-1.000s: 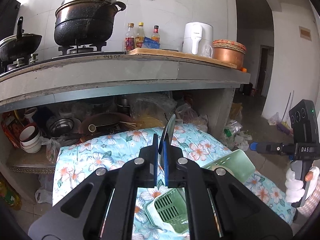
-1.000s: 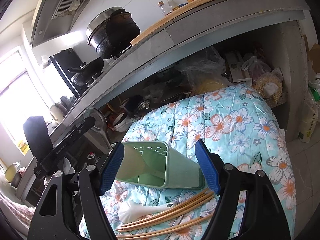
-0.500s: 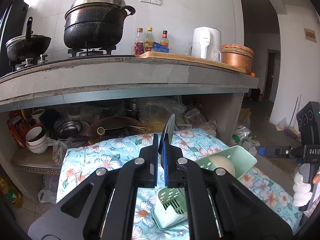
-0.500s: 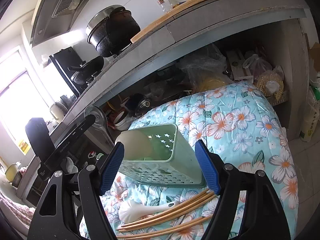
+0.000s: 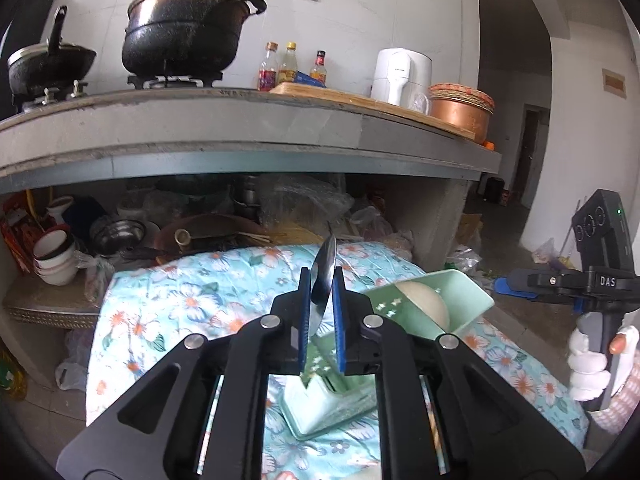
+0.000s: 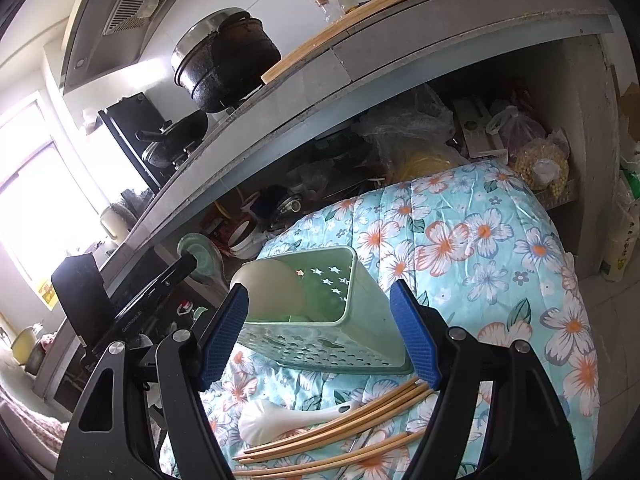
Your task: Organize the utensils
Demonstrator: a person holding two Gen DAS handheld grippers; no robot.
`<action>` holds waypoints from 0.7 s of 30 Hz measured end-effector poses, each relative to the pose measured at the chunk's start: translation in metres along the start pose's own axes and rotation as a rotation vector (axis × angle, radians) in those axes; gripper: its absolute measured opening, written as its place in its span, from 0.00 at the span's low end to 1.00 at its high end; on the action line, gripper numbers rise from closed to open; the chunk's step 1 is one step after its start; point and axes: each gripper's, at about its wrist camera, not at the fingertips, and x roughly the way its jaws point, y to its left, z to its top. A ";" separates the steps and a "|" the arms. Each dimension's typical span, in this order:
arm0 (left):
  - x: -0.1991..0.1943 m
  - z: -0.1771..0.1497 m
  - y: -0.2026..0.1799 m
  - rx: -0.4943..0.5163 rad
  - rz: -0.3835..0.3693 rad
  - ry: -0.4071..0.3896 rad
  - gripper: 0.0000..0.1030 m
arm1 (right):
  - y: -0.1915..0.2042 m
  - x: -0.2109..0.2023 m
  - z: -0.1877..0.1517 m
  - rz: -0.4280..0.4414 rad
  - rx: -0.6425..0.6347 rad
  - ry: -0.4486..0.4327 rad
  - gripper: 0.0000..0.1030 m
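Note:
My left gripper (image 5: pixel 321 316) is shut on a metal ladle (image 5: pixel 325 272), its bowl edge-on and pointing up, above the floral cloth. A pale green utensil basket (image 5: pixel 448 304) stands tilted just to the right with a cream ladle bowl (image 5: pixel 424 300) inside. In the right wrist view the basket (image 6: pixel 340 328) sits between the blue pads of my right gripper (image 6: pixel 320 336), lifted off the cloth. Whether the pads press its sides I cannot tell. A white spoon (image 6: pixel 280 420) and several wooden chopsticks (image 6: pixel 340 428) lie on the cloth below it.
The floral cloth (image 6: pixel 480 240) covers a low table before a concrete kitchen counter (image 5: pixel 240 128). Pots, bottles and a white appliance stand on the counter. The shelf below holds bowls, pans and bags. The left gripper (image 6: pixel 160 292) shows left of the basket.
The basket has tipped from lying on its side toward upright, its opening now facing up and away. The left gripper with the ladle has stayed shut and risen a little.

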 end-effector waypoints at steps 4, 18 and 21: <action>0.009 -0.003 0.004 -0.045 -0.030 0.041 0.09 | 0.002 0.000 0.000 0.002 -0.005 0.001 0.69; 0.005 0.008 0.021 -0.175 -0.050 0.042 0.44 | 0.001 -0.002 0.001 0.008 0.000 -0.002 0.69; -0.006 0.009 0.026 -0.201 -0.045 0.023 0.48 | 0.000 -0.005 0.001 0.007 0.002 -0.006 0.69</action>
